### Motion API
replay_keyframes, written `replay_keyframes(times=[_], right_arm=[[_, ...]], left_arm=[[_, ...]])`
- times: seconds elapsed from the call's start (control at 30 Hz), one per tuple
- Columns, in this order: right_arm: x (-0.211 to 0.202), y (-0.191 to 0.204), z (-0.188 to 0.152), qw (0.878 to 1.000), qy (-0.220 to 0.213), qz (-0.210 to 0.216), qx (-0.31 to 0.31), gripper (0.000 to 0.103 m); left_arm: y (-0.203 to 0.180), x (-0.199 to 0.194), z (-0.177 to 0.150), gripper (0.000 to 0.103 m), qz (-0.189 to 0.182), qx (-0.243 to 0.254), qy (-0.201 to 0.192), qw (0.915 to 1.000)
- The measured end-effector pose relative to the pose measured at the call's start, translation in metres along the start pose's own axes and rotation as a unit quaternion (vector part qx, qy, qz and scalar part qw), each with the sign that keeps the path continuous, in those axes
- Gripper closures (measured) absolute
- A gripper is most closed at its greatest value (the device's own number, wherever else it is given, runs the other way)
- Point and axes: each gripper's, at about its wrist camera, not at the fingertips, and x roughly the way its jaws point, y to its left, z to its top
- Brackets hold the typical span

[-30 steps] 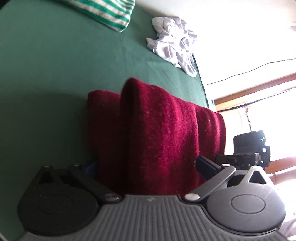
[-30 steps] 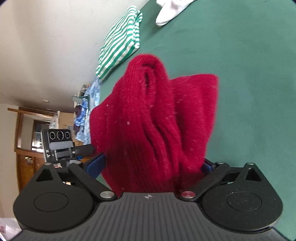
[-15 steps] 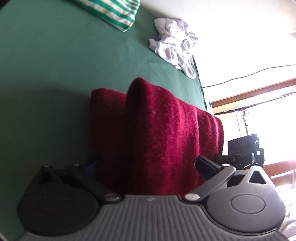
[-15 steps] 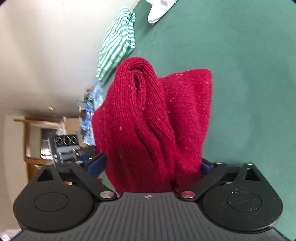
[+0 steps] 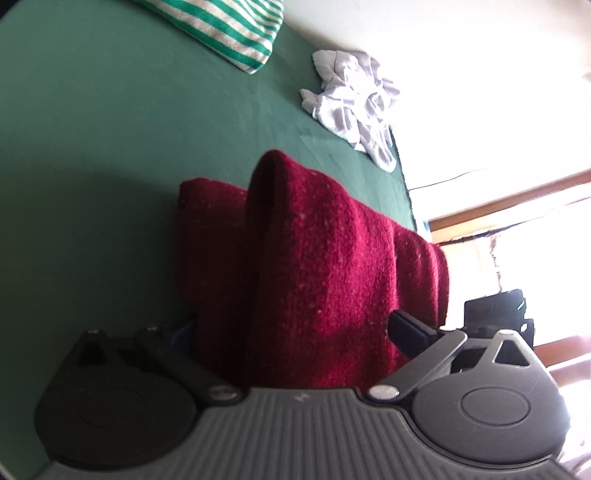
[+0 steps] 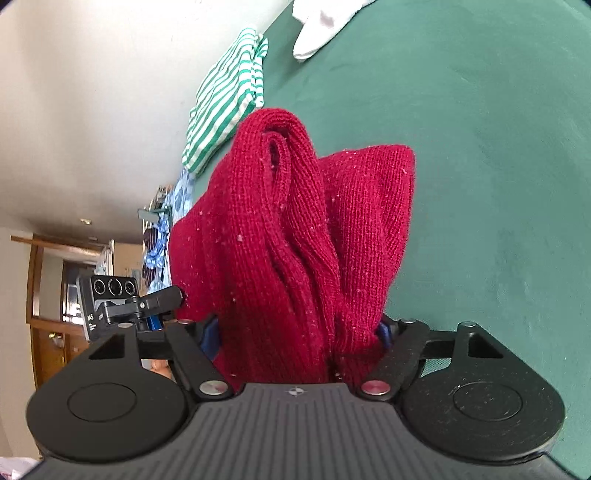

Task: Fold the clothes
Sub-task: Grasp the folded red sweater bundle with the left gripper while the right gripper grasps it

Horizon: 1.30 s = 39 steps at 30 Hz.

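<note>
Hand-held gripper, right (image 6: 299,332): jaws wide but closing, a thick bunch of red knit sweater (image 6: 295,236) between them and filling the gap at lower centre of its frame; the blue pads look to bear on the cloth at both sides.

Hand-held gripper, left (image 5: 291,332): jaws spread wide, the same sweater (image 5: 314,266) packed between them; its right-hand finger (image 5: 410,334) lies against the cloth's edge, its left-hand one mostly hidden behind the knit. Reads as a hold on bulky folds.

Red knit sweater: centre of both frames, draped in doubled layers and rising as a rolled hump from the jaws, over the green tabletop (image 5: 110,147). Judged soft, thick, limp, of moderate weight; not slippery or fragile; it will sag and unroll where unsupported. Best taken at the two ends of a folded edge, all layers pinched together.

Striped green-and-white garment (image 5: 229,33): top of left frame, lying folded.

Crumpled white garment (image 5: 354,107): upper right of left frame, near the tabletop's far edge, well apart from the sweater.
</note>
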Motion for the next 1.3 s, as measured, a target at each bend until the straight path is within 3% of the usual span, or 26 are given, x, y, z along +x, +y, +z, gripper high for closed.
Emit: replay_keyframes(times=[0.27,0.5,0.83,0.93,1.07,1.3], right_arm=[[0.007,0.014,-0.01,0.999,-0.026,-0.02,-0.032,0.02],[0.009,0.021,-0.021,0.997,-0.062,-0.038,-0.04,0.016],[0.007,0.021,-0.024,0.995,-0.077,-0.051,-0.038,0.027],[0.007,0.021,-0.023,0.995,-0.075,-0.05,-0.04,0.028],[0.007,0.018,-0.02,0.996,-0.072,-0.043,-0.038,0.028],[0.007,0.018,-0.015,0.996,-0.064,-0.04,-0.039,0.028]], left_arm=[[0.007,0.001,0.001,0.001,-0.032,0.021,0.002,0.9993],[0.017,-0.001,0.006,0.001,-0.064,0.01,0.021,0.9977],[0.014,0.002,0.004,0.004,-0.068,0.042,0.024,0.9965],[0.018,-0.001,0.002,0.011,-0.065,0.036,0.015,0.9971],[0.027,-0.007,0.001,0.032,-0.063,0.027,0.008,0.9976],[0.03,-0.009,-0.001,0.034,-0.06,0.025,-0.003,0.9979]])
